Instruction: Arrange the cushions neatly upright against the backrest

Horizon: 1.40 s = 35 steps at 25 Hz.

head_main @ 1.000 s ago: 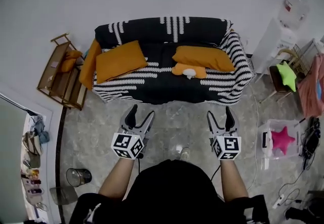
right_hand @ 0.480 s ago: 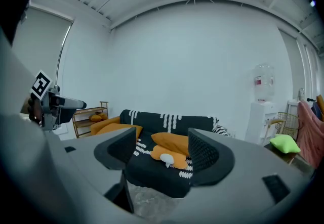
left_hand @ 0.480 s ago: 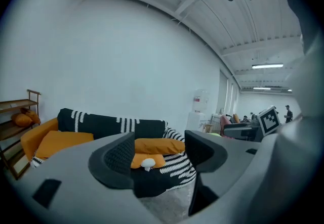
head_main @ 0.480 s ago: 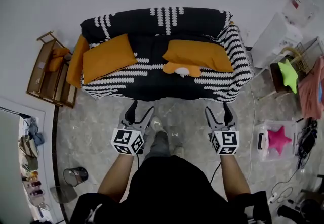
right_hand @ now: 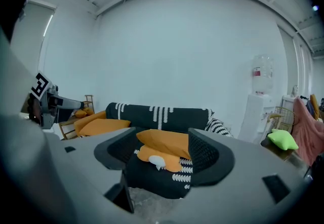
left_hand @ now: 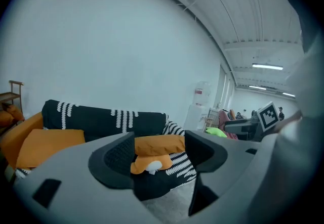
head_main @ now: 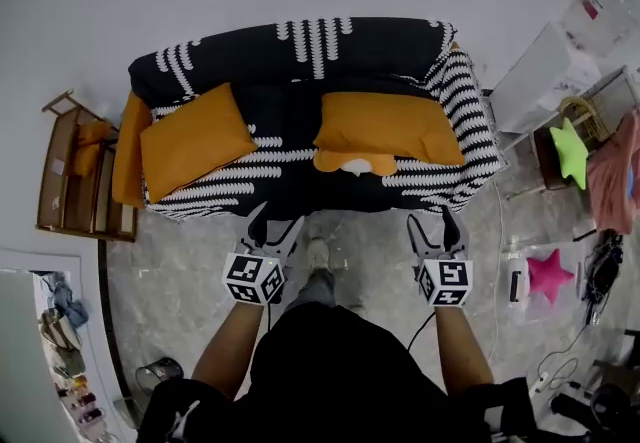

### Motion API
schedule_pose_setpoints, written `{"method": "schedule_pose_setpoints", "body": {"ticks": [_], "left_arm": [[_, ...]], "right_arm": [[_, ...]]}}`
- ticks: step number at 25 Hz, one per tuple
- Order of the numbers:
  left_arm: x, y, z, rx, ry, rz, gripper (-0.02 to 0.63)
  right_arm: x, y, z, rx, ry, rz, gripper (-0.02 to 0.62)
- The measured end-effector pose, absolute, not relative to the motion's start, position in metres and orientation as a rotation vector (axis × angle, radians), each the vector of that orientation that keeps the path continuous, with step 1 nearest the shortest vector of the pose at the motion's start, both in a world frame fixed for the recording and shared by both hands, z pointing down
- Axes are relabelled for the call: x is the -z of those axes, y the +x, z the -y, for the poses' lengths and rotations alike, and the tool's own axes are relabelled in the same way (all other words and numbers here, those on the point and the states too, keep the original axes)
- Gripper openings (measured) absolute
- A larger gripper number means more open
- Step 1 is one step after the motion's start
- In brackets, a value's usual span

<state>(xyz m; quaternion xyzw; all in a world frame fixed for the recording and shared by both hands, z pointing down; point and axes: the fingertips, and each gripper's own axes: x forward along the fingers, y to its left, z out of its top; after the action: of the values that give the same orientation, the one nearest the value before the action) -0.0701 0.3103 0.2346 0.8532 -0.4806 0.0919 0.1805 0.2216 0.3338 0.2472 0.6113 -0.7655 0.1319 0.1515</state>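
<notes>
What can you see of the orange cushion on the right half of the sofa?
The right cushion is a plump orange rectangle, cloth by its look, lying flat on the sofa seat rather than upright. Its long side runs along the backrest, and its right end is by the striped armrest. Its front edge overlaps a small orange stuffed toy.

The person wore a black top (head_main: pixel 340 361). The left gripper (head_main: pixel 277 223) and right gripper (head_main: pixel 432 223), on the near side of the sofa (head_main: pixel 300 56), had grey bodies, ribbed black pads (right_hand: pixel 201 153) and white cubes (head_main: pixel 252 279) bearing black square markers; thin black cables (head_main: pixel 421 329) trailed away from the sofa.
</notes>
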Motion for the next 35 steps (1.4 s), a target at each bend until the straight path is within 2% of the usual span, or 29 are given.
{"method": "schedule_pose_setpoints", "body": {"ticks": [9, 24, 35], "left_arm": [[-0.266, -0.075, -0.227, -0.382, 2.434, 1.224, 0.322], [-0.336, -0.071, -0.173, -0.510, 2.429, 1.095, 0.322], [-0.451, -0.054, -0.163, -0.664, 2.377, 0.987, 0.321]], "right_arm": [[-0.272, 0.225, -0.263, -0.461, 1.834, 2.063, 0.322], [-0.364, 0.191, -0.205, -0.535, 1.695, 1.981, 0.322], [-0.455, 0.181, -0.152, -0.516, 1.563, 1.952, 0.322]]}}
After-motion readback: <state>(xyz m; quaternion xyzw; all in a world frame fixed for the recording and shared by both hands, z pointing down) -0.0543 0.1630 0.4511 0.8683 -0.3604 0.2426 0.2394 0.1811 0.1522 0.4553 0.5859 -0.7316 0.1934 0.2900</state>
